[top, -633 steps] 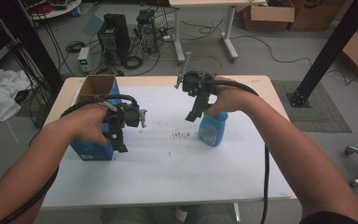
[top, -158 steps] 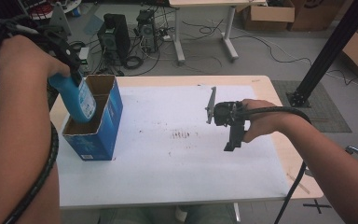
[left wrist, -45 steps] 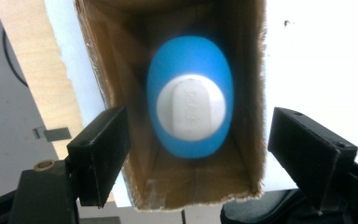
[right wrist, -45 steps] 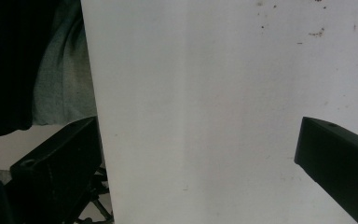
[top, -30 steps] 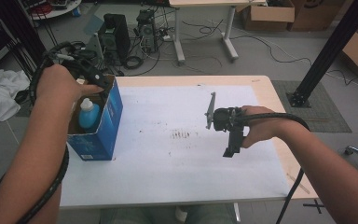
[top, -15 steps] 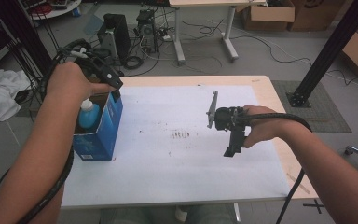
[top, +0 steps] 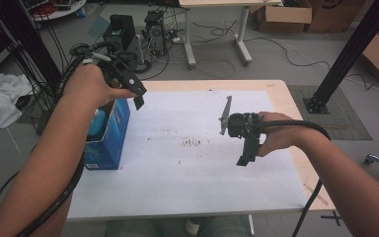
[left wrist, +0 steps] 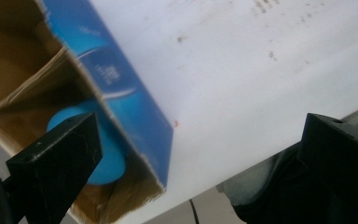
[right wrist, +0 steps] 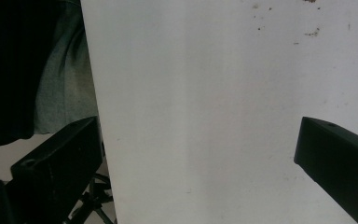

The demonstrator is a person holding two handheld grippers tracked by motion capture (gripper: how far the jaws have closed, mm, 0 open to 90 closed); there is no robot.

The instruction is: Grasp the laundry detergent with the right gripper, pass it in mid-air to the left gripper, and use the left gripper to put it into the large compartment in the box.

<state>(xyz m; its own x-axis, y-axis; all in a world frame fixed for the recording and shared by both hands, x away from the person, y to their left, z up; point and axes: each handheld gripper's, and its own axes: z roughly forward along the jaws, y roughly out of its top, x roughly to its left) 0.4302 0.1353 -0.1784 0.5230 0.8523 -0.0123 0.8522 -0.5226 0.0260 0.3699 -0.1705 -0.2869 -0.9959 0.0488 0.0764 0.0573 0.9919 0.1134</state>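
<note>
A blue bottle (top: 96, 123) stands inside the open blue cardboard box (top: 109, 140) at the table's left edge. In the left gripper view its rounded blue top (left wrist: 109, 158) shows down in the box (left wrist: 135, 107). My left gripper (top: 136, 97) hovers above the box's far right corner. Its jaws have just been opening and now stand wide, with nothing between them (left wrist: 198, 172). My right gripper (top: 244, 158) hangs over the table's right half, pointing down, open and empty (right wrist: 196, 172).
The white table top (top: 187, 173) carries a few brown specks (top: 192, 143) near its middle. Beyond the far edge are computer towers (top: 121, 32), cables and a desk leg. A black post (top: 345, 54) stands at the right.
My left gripper has lifted off the bottle, leaving it in the box, and moved right toward the box's far corner as its jaws opened. The right gripper has stayed put.
</note>
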